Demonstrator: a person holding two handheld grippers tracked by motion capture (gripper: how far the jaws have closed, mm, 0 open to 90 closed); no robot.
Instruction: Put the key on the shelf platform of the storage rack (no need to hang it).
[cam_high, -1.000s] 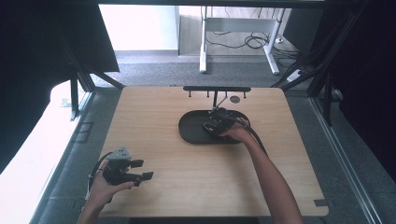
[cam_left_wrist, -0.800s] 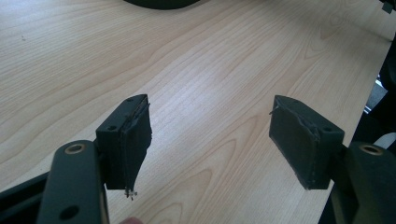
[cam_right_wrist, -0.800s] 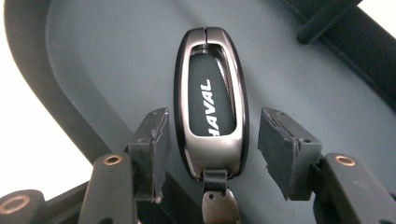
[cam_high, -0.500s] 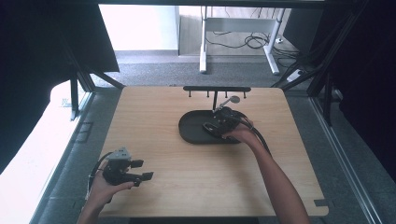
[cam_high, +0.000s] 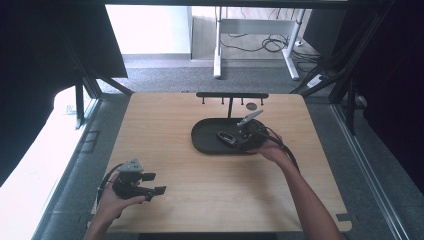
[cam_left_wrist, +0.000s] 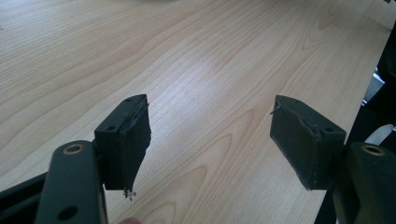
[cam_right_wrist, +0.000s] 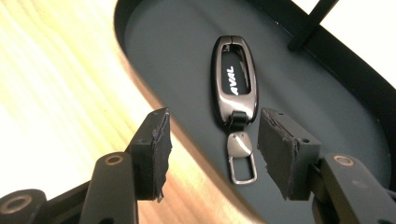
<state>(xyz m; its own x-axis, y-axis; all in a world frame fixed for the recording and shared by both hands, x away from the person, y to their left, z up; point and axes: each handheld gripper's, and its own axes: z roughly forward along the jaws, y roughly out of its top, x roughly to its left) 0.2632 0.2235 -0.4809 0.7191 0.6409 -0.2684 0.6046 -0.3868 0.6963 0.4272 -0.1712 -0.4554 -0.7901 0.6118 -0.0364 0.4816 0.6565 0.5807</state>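
A dark metal key fob (cam_right_wrist: 233, 84) with a small clasp lies flat in the black oval tray (cam_right_wrist: 177, 60). In the high view the key fob (cam_high: 226, 137) rests mid-tray (cam_high: 200, 142). My right gripper (cam_right_wrist: 212, 126) hovers just above the fob's clasp end. Its jaws have just been opening and stand apart, pressing on nothing, with the clasp showing in the gap below them. In the high view the right gripper (cam_high: 241, 137) sits over the tray's right half. My left gripper (cam_left_wrist: 210, 121) is open over bare wood, held near the front left corner (cam_high: 154, 183).
A thin post (cam_high: 230, 107) rises from the tray's far side to a black hook bar (cam_high: 232, 95). A small round dark thing (cam_high: 251, 106) lies by the bar. The wooden table (cam_high: 175, 120) ends close to the left hand.
My right gripper has risen and drawn back to the right, and the key fob now shows lying in the tray. The left gripper has kept still.
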